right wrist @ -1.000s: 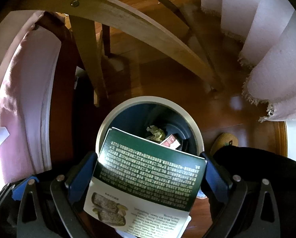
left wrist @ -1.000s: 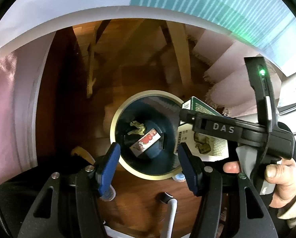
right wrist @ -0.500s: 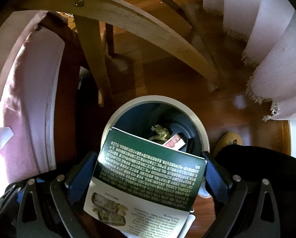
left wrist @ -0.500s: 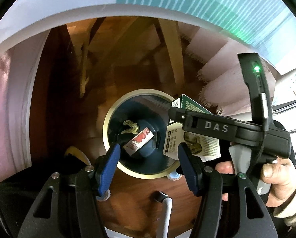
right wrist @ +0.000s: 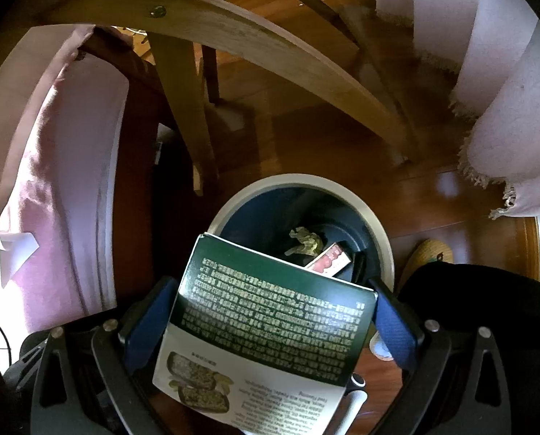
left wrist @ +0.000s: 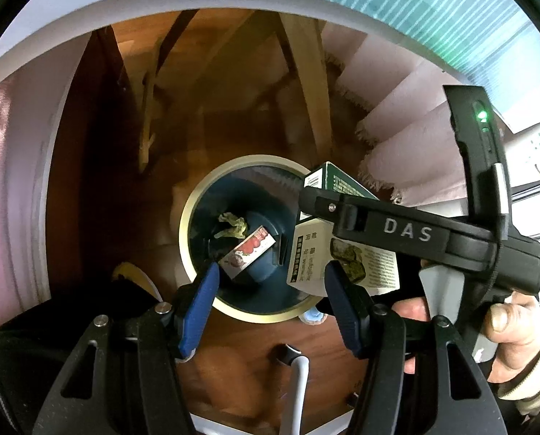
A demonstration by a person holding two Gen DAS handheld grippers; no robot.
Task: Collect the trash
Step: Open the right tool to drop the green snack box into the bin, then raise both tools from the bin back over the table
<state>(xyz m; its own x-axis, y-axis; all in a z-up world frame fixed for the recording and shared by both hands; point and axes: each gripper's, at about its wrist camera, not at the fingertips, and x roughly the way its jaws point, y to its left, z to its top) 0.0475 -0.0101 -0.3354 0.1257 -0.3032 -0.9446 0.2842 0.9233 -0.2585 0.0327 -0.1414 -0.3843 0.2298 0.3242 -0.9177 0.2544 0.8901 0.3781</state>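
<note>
A round bin (left wrist: pixel 197 195) with a cream rim and dark blue inside stands on the wooden floor; it also shows in the right wrist view (right wrist: pixel 375 228). In it lie a crumpled green wrapper (left wrist: pixel 231 224) and a small red-and-white box (left wrist: pixel 250 252). My right gripper (right wrist: pixel 266 322) is shut on a green-and-white food box (right wrist: pixel 270 311) and holds it over the bin's near rim; the box shows in the left wrist view (left wrist: pixel 342 253) too. My left gripper (left wrist: pixel 270 290) is open and empty above the bin.
Wooden chair legs (left wrist: pixel 306 83) and a curved wooden rail (right wrist: pixel 270 47) stand behind the bin. A fringed pink cloth (right wrist: pixel 505 127) hangs at the right, pink fabric (right wrist: pixel 63 181) at the left. A slipper (right wrist: pixel 429 253) lies by the bin.
Both grippers have shifted slightly, so the bin has slid a little in both views. The right gripper holds the food box farther over the bin's opening. Grips are unchanged.
</note>
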